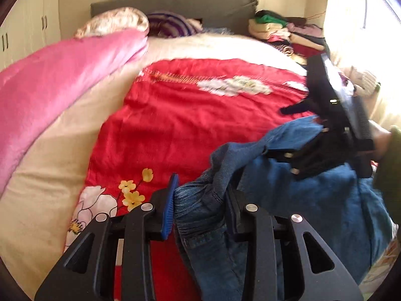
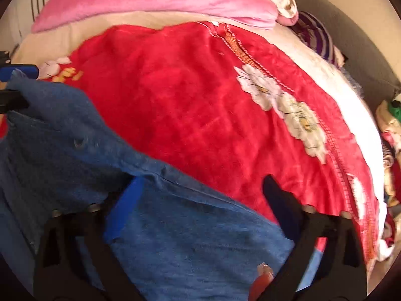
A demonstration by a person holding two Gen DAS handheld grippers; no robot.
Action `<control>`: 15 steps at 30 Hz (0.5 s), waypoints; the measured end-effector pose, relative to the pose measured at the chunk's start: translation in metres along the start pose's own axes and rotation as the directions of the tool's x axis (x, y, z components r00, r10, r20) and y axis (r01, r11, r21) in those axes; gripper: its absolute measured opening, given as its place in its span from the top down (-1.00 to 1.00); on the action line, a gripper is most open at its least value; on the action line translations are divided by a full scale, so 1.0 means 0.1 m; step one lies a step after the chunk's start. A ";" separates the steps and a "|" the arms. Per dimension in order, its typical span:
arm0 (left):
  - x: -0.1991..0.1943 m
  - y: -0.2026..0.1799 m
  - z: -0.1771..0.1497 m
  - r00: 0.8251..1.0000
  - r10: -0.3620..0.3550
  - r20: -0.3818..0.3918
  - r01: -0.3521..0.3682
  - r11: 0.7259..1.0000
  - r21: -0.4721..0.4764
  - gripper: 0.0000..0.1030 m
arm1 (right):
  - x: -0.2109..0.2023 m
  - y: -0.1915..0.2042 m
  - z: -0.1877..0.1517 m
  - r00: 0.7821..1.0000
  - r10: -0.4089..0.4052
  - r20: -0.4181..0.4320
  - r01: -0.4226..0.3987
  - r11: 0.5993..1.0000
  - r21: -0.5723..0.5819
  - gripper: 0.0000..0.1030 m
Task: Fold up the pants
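Blue denim pants (image 1: pixel 313 200) hang bunched over the near right part of the bed. My left gripper (image 1: pixel 200 203) has its blue-padded jaws around a bunched fold of the pants' waist. My right gripper (image 1: pixel 295 155), seen from the left wrist view, holds the pants' other edge at the right. In the right wrist view the pants (image 2: pixel 175 238) drape across and between my right gripper's (image 2: pixel 200 198) wide-apart fingers, covering the left pad in part. The left gripper shows at that view's far left edge (image 2: pixel 15 85).
A red floral blanket (image 1: pixel 200 115) covers the bed over a cream sheet (image 1: pixel 50 175). A pink quilt (image 1: pixel 62 75) lies along the left side. Pillows and a grey headboard (image 1: pixel 175 2) are at the far end. A pile of folded clothes (image 1: pixel 283 32) sits far right.
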State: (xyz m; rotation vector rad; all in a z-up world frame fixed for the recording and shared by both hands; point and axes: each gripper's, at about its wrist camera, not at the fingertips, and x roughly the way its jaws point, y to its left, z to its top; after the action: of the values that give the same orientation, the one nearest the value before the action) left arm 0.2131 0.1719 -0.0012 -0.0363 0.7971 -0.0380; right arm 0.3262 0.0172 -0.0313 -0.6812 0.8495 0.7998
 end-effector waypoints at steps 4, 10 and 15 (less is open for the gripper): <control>-0.06 -0.07 -0.08 0.999 0.029 0.012 -0.030 0.999 0.028 0.39 | -0.21 0.12 -0.12 0.992 0.110 0.064 -0.112 0.993 0.022 0.86; -0.17 0.01 -0.17 0.999 0.020 0.034 -0.019 1.000 -0.005 0.39 | -0.91 0.18 -0.44 0.969 0.107 0.223 -0.134 0.985 0.110 0.93; -0.47 -0.18 -0.22 0.996 -0.007 0.093 0.003 0.999 0.037 0.39 | -1.45 0.33 -0.74 0.951 0.080 0.298 -0.128 0.981 0.144 0.93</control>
State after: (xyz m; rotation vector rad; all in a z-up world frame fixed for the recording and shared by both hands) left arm 0.1642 0.1560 0.0181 -0.0051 0.7029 -0.0553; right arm 0.2105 -0.0707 0.0485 -0.3644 0.6762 0.8908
